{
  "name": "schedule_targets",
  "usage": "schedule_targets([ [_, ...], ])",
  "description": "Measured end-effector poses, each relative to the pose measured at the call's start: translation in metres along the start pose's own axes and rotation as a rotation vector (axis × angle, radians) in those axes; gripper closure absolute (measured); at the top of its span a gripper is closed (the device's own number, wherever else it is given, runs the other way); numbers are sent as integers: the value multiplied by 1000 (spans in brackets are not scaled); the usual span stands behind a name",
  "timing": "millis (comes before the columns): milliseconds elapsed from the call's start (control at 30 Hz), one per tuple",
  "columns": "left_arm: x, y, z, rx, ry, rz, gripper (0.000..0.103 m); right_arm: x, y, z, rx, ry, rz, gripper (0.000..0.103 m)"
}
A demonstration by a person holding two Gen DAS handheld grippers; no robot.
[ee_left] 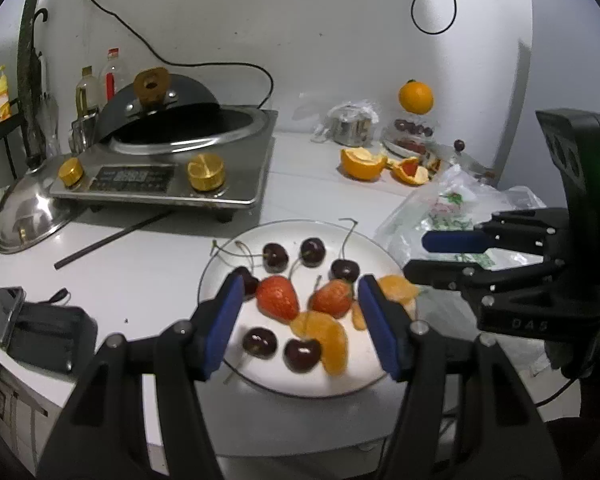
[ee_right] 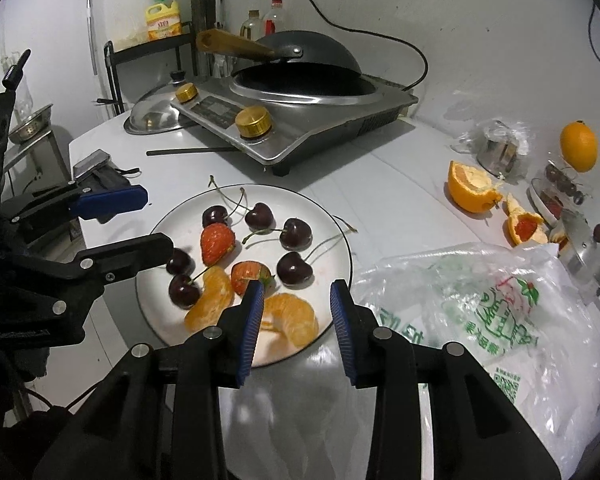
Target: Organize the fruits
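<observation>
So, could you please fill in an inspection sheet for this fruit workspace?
Surface: white counter, mostly bare in front.
Job's things: white plate holding cherries, two strawberries and orange segments.
Clutter: orange peels, whole orange, plastic bag, induction cooker with wok, steel lid.
Grippers: left tool open above the plate; right tool open, empty.
Cables: black cord runs behind the cooker.
Surroundings: white wall, bottles at rear.
</observation>
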State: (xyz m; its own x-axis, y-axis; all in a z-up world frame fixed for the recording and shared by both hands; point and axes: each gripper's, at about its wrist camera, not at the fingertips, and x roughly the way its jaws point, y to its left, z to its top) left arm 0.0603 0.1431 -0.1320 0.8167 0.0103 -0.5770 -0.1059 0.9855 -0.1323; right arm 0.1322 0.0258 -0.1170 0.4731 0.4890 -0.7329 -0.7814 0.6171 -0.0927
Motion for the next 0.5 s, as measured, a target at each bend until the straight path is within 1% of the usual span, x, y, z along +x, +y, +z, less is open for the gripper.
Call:
schedule_targets([
  [300,-24,-18,-7,25,-16,-6,42,-29,5,-13,9,-32,-15,66],
  [500,-39,-29,-9,15,-19,-23,41,-51,6,-25,27,-60,-22,66],
])
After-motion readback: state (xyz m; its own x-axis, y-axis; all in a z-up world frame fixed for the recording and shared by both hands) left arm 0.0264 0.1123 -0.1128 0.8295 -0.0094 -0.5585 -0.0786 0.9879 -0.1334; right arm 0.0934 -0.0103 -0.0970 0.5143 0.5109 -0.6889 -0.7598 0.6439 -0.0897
